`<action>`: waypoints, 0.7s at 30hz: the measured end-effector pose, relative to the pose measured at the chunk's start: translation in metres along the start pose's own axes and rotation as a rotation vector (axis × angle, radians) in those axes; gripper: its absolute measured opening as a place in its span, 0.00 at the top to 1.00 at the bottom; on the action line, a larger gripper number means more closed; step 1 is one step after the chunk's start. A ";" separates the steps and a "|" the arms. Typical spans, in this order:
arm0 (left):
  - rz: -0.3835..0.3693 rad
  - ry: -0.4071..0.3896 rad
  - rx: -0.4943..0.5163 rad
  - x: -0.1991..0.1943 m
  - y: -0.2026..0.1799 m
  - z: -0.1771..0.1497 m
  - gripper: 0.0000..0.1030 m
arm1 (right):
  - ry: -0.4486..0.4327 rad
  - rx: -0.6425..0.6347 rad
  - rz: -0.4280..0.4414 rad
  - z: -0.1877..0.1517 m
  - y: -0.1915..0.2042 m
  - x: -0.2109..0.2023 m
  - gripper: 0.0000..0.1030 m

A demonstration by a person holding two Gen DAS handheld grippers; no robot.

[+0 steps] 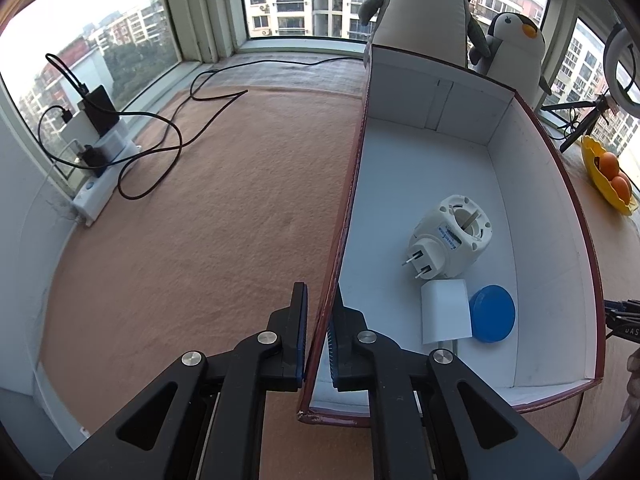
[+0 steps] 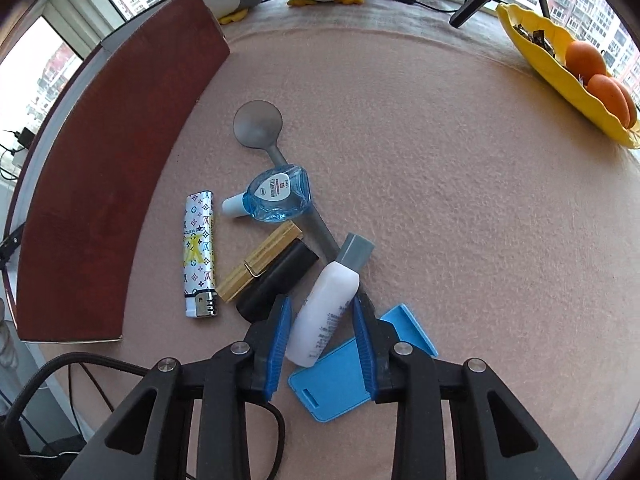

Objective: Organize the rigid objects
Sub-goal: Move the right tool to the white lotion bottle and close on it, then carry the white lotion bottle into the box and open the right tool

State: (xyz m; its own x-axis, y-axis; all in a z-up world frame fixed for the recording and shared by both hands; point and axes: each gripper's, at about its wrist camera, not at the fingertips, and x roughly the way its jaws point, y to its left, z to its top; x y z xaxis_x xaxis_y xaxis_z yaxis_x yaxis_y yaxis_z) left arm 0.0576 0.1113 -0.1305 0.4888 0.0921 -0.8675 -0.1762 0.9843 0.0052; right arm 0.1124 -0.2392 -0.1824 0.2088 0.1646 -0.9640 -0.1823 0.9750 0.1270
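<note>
My left gripper (image 1: 318, 336) is pinched on the left wall of the red-rimmed cardboard box (image 1: 536, 184), one pad outside and one inside, close to the box's near left corner. Inside the box, toward its near right side: a white plug adapter (image 1: 448, 236) lying with its pins pointing at me, a white card (image 1: 445, 311) just in front of it, and a blue round lid (image 1: 493, 313) touching the card's right edge. The box sits on the pink mat (image 1: 192, 216). My right gripper (image 2: 320, 344) has its jaws apart, straddling the lower body of a white bottle with a grey cap (image 2: 328, 300); I can't tell if the pads touch it. The bottle lies over a blue phone stand (image 2: 340, 376) and the handle end of a grey spoon (image 2: 260, 126), near the mat's near edge in the right wrist view. Just left of the bottle: a black cylinder (image 2: 280, 280), then a wooden clothespin (image 2: 260, 262) touching it, then a patterned lighter (image 2: 199, 252), which lies nearest the box's red outer wall. A small blue liquid bottle (image 2: 276, 194) rests across the spoon handle. At the mat's far right corner, a yellow dish (image 2: 560, 68) holds two oranges (image 2: 600, 76). Plush penguins (image 1: 516, 56) stand behind the box.
</note>
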 end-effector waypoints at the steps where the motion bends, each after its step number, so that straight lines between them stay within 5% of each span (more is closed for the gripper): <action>1: 0.001 0.000 -0.002 0.000 0.000 0.000 0.91 | -0.004 -0.004 -0.003 0.000 0.001 0.000 0.74; 7: 0.002 -0.002 -0.007 -0.001 0.001 -0.001 0.91 | -0.019 -0.006 0.005 -0.001 0.006 0.001 0.82; 21: 0.014 -0.002 -0.010 -0.002 0.000 -0.001 0.91 | -0.134 0.098 0.057 -0.018 -0.017 -0.037 0.82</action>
State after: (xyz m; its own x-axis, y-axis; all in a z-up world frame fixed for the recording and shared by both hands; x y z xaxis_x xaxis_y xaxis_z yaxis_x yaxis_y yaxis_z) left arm 0.0553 0.1110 -0.1291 0.4882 0.1061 -0.8663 -0.1913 0.9815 0.0124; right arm 0.0909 -0.2649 -0.1528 0.3283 0.2316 -0.9157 -0.1038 0.9725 0.2087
